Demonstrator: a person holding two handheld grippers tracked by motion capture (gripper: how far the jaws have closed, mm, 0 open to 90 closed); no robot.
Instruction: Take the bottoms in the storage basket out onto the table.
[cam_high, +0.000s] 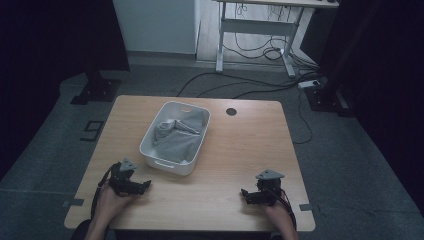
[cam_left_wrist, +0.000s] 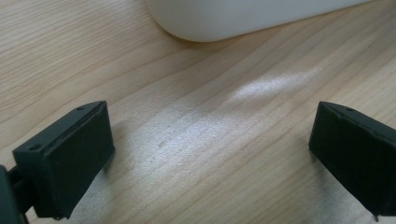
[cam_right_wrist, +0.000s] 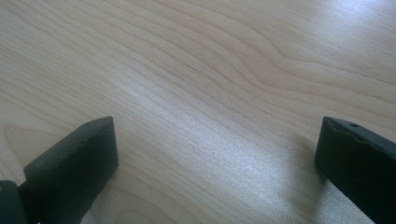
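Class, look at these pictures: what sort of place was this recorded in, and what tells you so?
Probably a lab or office recording space: a wooden table on grey carpet, cables trailing across the floor, and a height-adjustable desk frame behind.

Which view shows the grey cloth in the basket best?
The high view: the cloth lies crumpled inside the white basket, seen whole from above. The left gripper view catches just the basket's rounded outer wall; the right gripper view looks at bare table.

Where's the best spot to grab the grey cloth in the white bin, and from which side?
Probably from straight above: the white bin's walls block any side approach. Aim for the raised fold on the grey cloth, where the bunched fabric stands up near the bin's far-left part and gives the jaws something to pinch. The left gripper, open on the table, sits nearer.
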